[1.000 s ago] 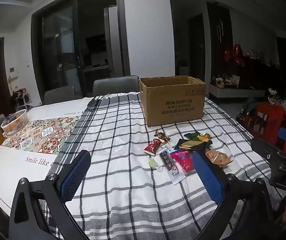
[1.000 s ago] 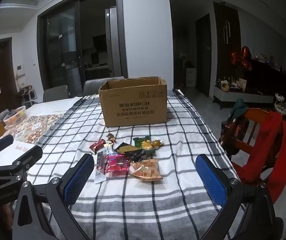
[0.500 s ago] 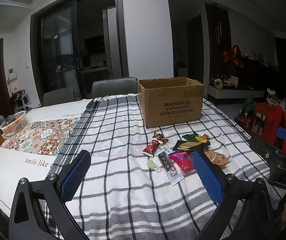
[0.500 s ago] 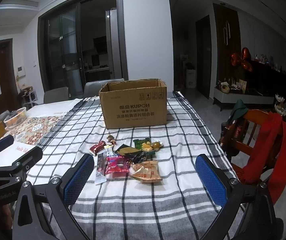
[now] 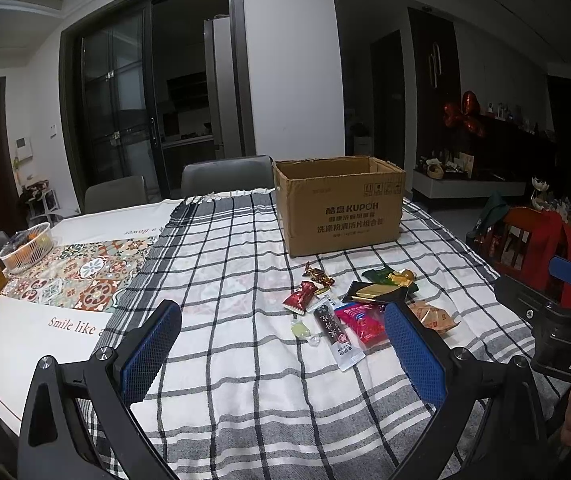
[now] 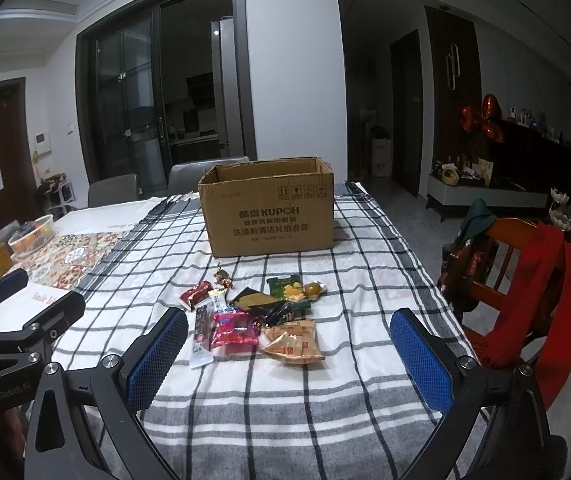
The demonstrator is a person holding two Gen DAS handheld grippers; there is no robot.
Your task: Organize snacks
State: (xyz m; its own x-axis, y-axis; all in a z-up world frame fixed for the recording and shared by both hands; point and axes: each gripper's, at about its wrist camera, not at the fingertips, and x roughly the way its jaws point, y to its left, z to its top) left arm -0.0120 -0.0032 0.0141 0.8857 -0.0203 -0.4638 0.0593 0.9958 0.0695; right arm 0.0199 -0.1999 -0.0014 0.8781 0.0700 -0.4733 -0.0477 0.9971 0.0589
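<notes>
Lying on checked woven cloth (image 6: 365, 264), crinkly foil snacks (image 6: 253, 312) front a cardboard box (image 6: 269, 208).

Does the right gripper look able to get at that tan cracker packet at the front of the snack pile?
Probably yes. The right gripper is open and empty, and the tan cracker packet lies at the pile's near edge, with only bare cloth before it.

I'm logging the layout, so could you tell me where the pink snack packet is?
In both views the pink snack packet lies on the checked cloth, between the long dark sachet and the orange packet.
</notes>
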